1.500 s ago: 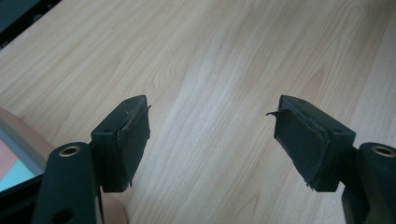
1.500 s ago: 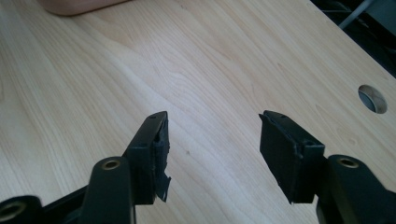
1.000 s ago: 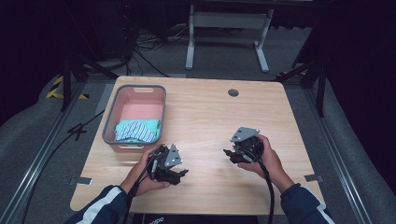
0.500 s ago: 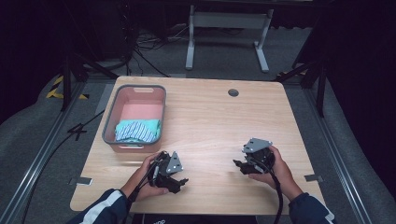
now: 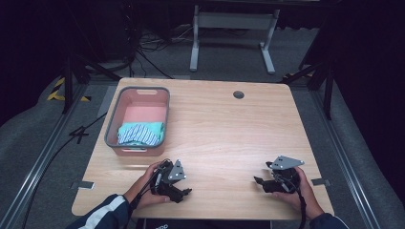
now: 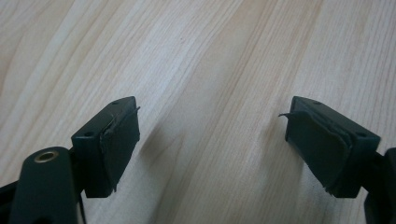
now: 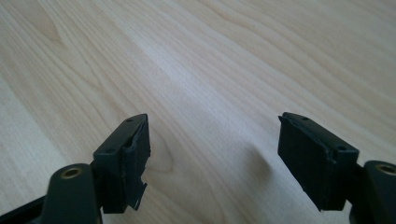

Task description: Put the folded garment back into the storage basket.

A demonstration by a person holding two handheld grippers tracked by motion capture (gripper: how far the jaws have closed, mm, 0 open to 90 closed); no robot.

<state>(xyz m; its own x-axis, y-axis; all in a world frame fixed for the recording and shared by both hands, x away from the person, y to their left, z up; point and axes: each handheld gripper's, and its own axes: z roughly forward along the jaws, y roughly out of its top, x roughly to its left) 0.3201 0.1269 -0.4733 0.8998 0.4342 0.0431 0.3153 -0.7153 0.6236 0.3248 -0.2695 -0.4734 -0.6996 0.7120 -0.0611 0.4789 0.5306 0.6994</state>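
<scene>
Resting low near the table's [image 5: 229, 129] front edge, both grippers are held — jaws spread wide, empty. Left gripper [image 5: 184, 193] and right gripper [image 5: 258, 181] are kept well apart.

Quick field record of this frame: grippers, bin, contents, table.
left gripper: open, nothing between the jaws, held low near the table's front edge
right gripper: open, nothing between the jaws, held low near the front right
bin: pink with a grey rim, on the left part of the table, apart from both grippers
contents: folded cloth, teal and striped, in the bin's near end
table: light wood, with a round dark hole near the far edge
</scene>
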